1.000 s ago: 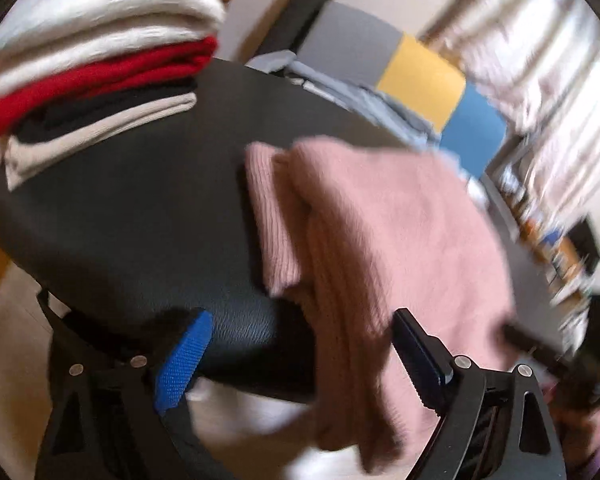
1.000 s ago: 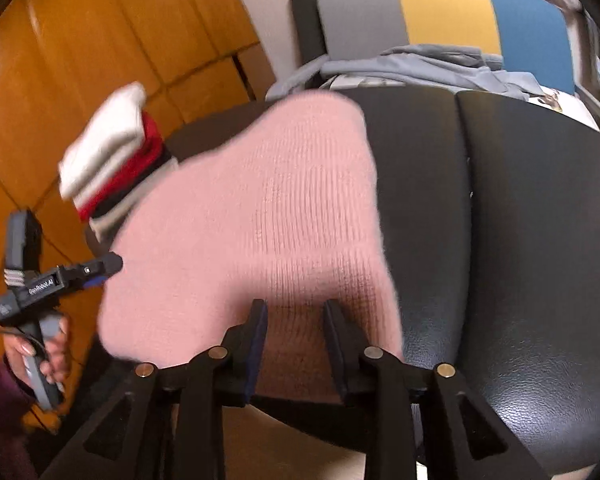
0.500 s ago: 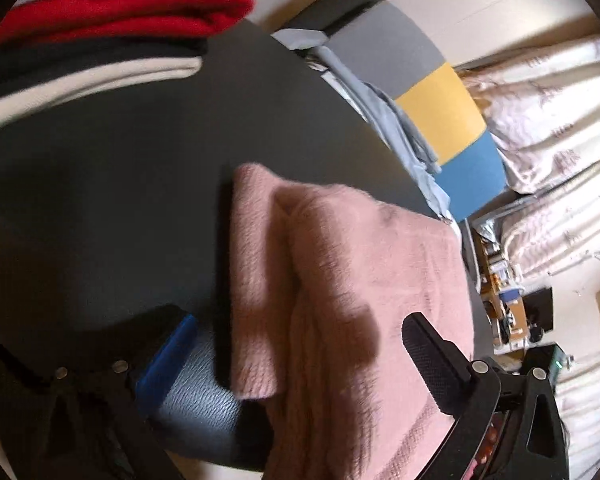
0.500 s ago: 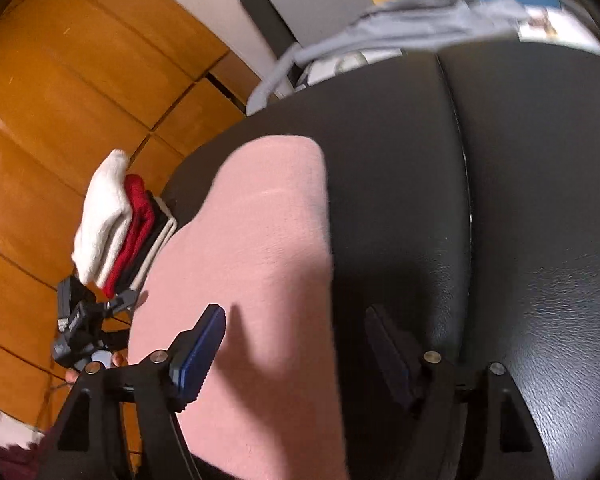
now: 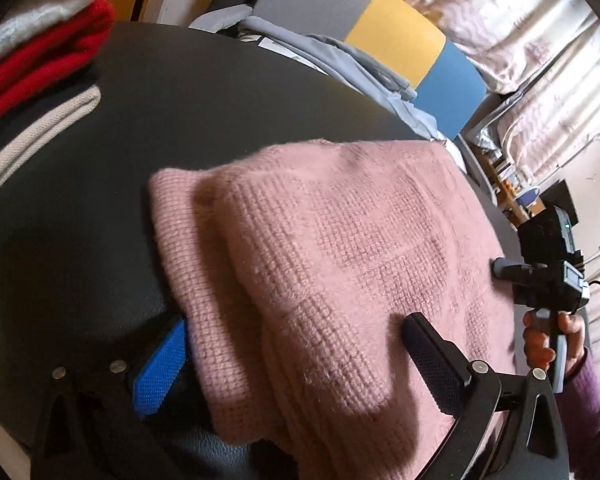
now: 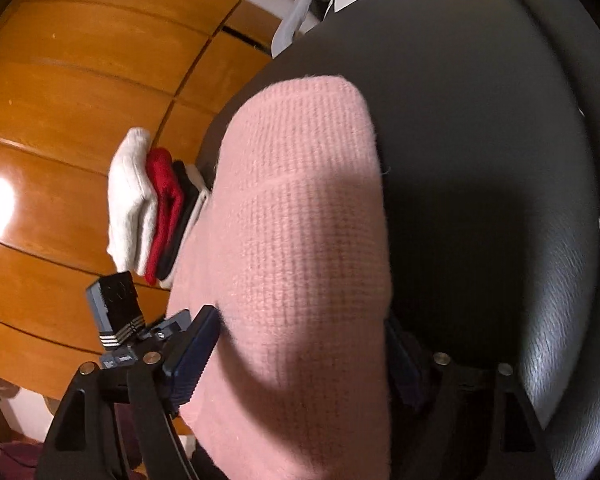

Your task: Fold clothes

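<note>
Folded pink sweater on black seat; left gripper released astride it, right gripper opening, sweater between jaws.

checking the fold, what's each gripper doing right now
left gripper: open, fingers astride the pink sweater, not gripping.
right gripper: opening, sweater between its fingers, not gripped.

left hand-held gripper wide open, right hand-held gripper opening

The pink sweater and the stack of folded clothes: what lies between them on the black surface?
In the left wrist view, only bare black surface separates the pink sweater from the stack of folded clothes.
</note>
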Demonstrator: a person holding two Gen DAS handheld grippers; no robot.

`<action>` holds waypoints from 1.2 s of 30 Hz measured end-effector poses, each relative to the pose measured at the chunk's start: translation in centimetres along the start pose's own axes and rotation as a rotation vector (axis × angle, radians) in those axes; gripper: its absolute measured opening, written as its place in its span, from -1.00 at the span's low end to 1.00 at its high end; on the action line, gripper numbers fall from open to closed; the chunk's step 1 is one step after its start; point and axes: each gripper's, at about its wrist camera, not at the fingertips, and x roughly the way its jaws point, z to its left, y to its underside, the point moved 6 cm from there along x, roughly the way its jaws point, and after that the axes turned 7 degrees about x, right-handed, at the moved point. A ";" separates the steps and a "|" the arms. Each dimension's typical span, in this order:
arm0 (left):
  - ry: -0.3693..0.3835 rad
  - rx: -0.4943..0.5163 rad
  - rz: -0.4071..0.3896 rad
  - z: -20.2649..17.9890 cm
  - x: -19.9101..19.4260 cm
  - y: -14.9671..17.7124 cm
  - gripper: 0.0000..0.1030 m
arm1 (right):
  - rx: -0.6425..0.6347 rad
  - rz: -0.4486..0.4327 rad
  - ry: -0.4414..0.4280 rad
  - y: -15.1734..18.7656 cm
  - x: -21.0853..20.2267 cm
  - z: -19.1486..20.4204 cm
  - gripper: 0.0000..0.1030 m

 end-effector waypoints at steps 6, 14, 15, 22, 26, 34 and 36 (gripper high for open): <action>0.027 -0.015 -0.004 0.4 0.1 -0.5 0.99 | -0.003 0.033 0.002 -0.5 0.8 0.3 0.58; 0.002 0.017 -0.021 0.0 0.7 -0.4 1.00 | -0.015 0.021 0.006 -0.4 0.8 0.1 0.55; -0.003 0.010 -0.021 0.1 0.6 -0.5 1.00 | -0.019 0.018 0.006 -0.4 0.8 0.1 0.54; 0.034 -0.109 -0.015 1.4 0.5 -1.1 0.99 | -0.069 -0.017 0.000 -0.1 1.0 0.5 0.54; -0.048 -0.085 -0.003 0.9 1.4 -1.7 1.00 | -0.073 -0.023 -0.006 -0.2 0.6 0.2 0.54; -0.157 -0.050 -0.023 0.3 2.2 -1.5 1.00 | -0.055 -0.017 0.008 -0.3 0.9 0.3 0.54; -0.174 -0.037 -0.014 0.2 2.4 -1.4 1.00 | -0.060 -0.024 0.020 -0.2 1.2 0.5 0.54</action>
